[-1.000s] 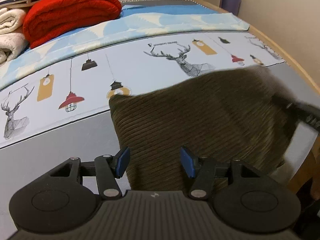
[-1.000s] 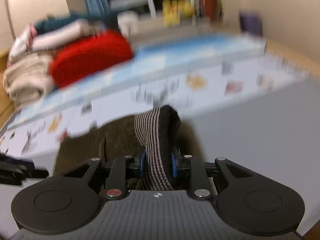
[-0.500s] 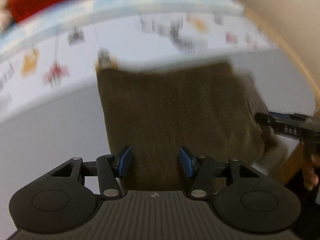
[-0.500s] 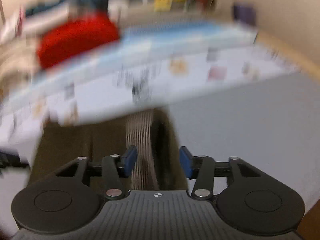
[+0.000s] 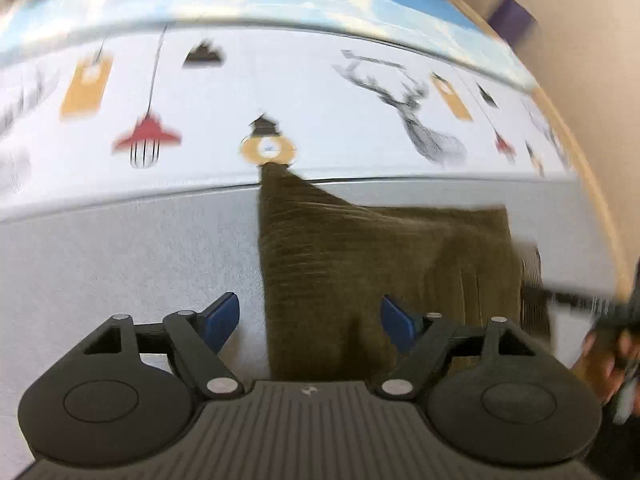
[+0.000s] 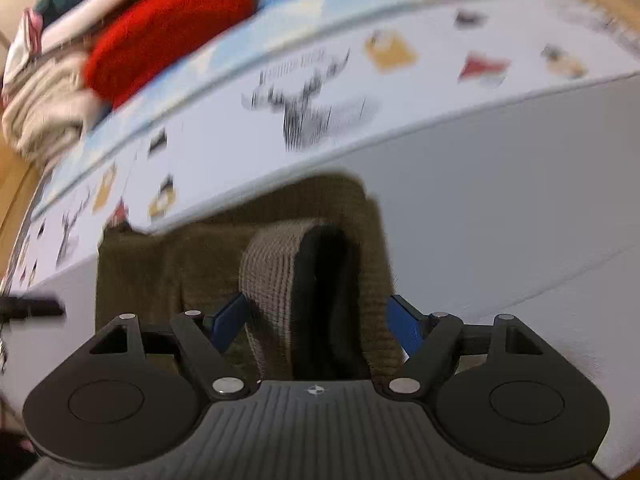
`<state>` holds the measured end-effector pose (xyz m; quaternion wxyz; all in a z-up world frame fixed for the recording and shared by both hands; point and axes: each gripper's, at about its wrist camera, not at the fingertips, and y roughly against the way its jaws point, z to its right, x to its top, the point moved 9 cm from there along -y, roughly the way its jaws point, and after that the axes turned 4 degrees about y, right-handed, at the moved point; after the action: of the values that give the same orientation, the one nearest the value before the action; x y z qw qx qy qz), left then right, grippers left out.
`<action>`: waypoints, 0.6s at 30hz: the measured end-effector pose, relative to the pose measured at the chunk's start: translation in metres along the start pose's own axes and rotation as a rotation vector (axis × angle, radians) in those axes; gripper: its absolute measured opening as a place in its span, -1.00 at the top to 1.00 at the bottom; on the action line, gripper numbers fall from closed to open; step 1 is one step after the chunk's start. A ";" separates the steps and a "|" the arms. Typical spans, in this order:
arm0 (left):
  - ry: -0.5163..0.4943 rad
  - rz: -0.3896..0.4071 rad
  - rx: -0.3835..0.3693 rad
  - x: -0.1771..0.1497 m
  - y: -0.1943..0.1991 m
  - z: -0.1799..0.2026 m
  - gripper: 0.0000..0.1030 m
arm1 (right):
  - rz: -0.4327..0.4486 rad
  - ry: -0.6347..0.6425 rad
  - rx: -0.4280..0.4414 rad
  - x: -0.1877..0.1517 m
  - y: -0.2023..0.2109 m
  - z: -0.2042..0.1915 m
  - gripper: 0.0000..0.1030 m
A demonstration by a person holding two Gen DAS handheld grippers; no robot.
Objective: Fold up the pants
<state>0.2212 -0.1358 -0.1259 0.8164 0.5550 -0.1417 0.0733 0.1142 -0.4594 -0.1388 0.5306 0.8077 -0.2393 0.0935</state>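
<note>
A: Starting on the left, what worries you?

B: The left gripper (image 5: 310,320) has its jaws released; they have just been opening. The near left edge of the pants (image 5: 360,264) lies between the blue pads, and neither pad presses on it. The olive pants lie folded on the grey sheet of the bed (image 5: 120,248), near its front edge. My concern is the far left corner, which pokes up over the printed band. I judge that the layers are not squared there, so another fold would lock in a crooked edge.

A: And moving right?

B: The right gripper (image 6: 318,320) is also let go; its jaws have just been opening, and the ribbed waistband (image 6: 276,276) stands up between them, arched, with the dark lining showing. No pad squeezes it that I can see. I suspect that hump will spring back or flop open, spoiling the fold. Pulling away carelessly could also snag the rib and drag the whole stack.

A: Anything in the way?

B: Little close by. The red blanket (image 6: 168,28) and the pale folded linens (image 6: 44,116) sit at the far left of the bed, well apart from the pants. In the left wrist view the person's hand (image 5: 604,356) shows at the right edge, blurred. The bed's front edge is close to the pants, so a push towards it might slide them off.
</note>
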 end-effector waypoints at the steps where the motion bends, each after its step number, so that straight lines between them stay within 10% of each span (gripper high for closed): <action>1: 0.068 -0.061 0.009 -0.001 -0.015 -0.010 -0.56 | -0.018 -0.022 0.032 -0.002 -0.006 0.003 -0.65; 11: 0.190 -0.136 -0.110 0.010 -0.078 -0.014 -0.47 | -0.071 0.084 0.023 -0.001 -0.033 -0.004 -0.89; 15: 0.114 -0.102 -0.093 0.016 -0.074 -0.003 0.31 | -0.028 0.123 0.022 0.006 -0.026 -0.011 -0.33; 18: 0.107 -0.029 -0.118 0.033 -0.043 0.001 0.39 | 0.033 0.141 0.025 0.017 -0.016 -0.023 -0.02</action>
<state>0.2641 -0.1540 -0.1534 0.8552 0.5031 -0.0937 0.0824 0.1390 -0.4381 -0.1348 0.5344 0.8016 -0.2135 0.1620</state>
